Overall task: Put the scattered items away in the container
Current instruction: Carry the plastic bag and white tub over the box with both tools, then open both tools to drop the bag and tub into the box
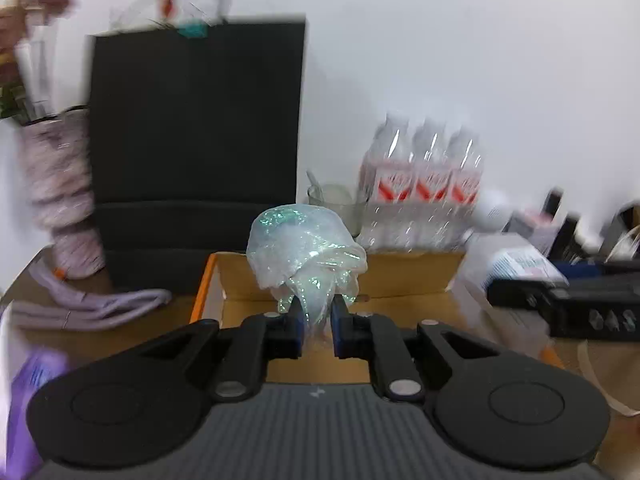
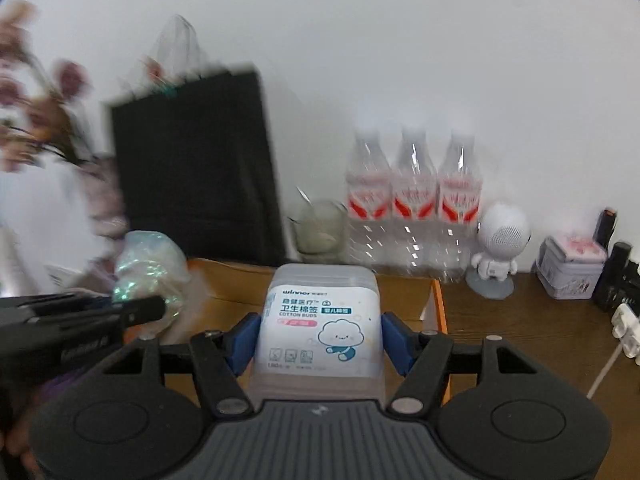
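Left gripper (image 1: 316, 312): I pinch the crinkly iridescent plastic bag (image 1: 306, 248) by its neck; light, slippery.
Right gripper (image 2: 318, 336): I clamp the stiff white cotton-bud box (image 2: 320, 320) by its sides.

Cardboard box (image 1: 224, 280) is open on top w/ bare floor showing, so entry from above looks free. Behind it the black bag (image 1: 196, 120), glass cup (image 2: 320, 226) & three water bottles (image 2: 414, 192) stand close along the wall, blocking the far side. Right of the box, bare worktop (image 2: 520, 332) up to the robot figurine (image 2: 500, 248) & tin (image 2: 570, 268).
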`<state>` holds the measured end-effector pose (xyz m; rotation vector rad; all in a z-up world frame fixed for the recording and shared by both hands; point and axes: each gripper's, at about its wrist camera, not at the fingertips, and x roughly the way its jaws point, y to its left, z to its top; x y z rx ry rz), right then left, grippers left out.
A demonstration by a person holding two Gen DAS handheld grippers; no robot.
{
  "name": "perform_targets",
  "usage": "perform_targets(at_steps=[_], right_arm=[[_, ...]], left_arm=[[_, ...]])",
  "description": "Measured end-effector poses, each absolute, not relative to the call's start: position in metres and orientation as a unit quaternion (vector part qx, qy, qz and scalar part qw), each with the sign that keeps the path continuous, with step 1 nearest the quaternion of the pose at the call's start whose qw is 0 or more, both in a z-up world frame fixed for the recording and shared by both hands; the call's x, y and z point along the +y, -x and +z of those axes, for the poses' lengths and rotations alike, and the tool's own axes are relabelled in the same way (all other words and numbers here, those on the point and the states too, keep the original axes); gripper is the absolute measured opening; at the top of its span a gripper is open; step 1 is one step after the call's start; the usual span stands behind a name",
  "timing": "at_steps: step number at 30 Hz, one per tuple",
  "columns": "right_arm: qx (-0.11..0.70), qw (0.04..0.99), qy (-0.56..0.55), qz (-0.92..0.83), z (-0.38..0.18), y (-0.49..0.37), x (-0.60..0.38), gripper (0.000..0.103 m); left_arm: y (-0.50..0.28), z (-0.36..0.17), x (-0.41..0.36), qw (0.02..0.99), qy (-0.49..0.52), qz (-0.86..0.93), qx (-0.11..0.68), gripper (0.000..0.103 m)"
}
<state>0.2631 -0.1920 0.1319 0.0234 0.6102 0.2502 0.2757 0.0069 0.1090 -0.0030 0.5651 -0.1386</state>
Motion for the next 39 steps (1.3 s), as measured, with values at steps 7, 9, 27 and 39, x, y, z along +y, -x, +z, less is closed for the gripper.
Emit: perform_targets(at_steps=[7,9,27,39], right_arm=[[0.391,0.917,-0.015,0.073,0.068,-0.368,-0.187,0.065],[0.411,0.909,-0.005,0.066,0.051,-0.385,-0.187,0.065],[0.397,0.916,-0.001,0.061,0.040,-0.388,-0.203,0.087],[0.456,0.886,-0.018,0.083,0.086,-0.339,-0.215,0.088]], left_arm=[[-0.338,0.088,0.021,0.946,-0.014,-0.012,0.324,0.015],[-0.346,0.079,0.020,0.942,-0.021,0.000,0.336,0.015],[-0.350,0.067,0.015,0.923,-0.046,-0.037,0.380,0.098],[-0.299,0.138,0.057,0.904,0.066,-0.020,0.422,0.103]])
